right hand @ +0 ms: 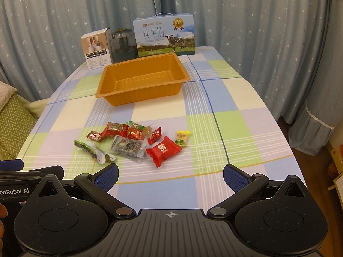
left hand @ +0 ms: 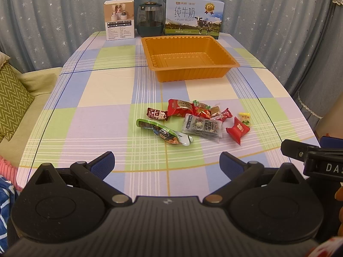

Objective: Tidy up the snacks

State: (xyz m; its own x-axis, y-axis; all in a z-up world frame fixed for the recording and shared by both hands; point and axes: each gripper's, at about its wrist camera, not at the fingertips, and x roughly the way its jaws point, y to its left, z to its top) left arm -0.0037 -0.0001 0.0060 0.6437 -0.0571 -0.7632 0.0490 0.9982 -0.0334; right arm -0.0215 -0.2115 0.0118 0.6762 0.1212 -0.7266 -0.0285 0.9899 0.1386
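Note:
A pile of wrapped snacks lies mid-table: a green packet, a clear grey packet, a red pillow pack, a small yellow candy and several red wrappers. Behind them stands an empty orange tray. My left gripper is open, short of the pile, holding nothing. My right gripper is open too, near the table's front edge, nothing between its fingers.
At the table's far end stand a milk carton box, a dark jar and a small white box. A sofa with a zigzag cushion lies left. Curtains hang behind.

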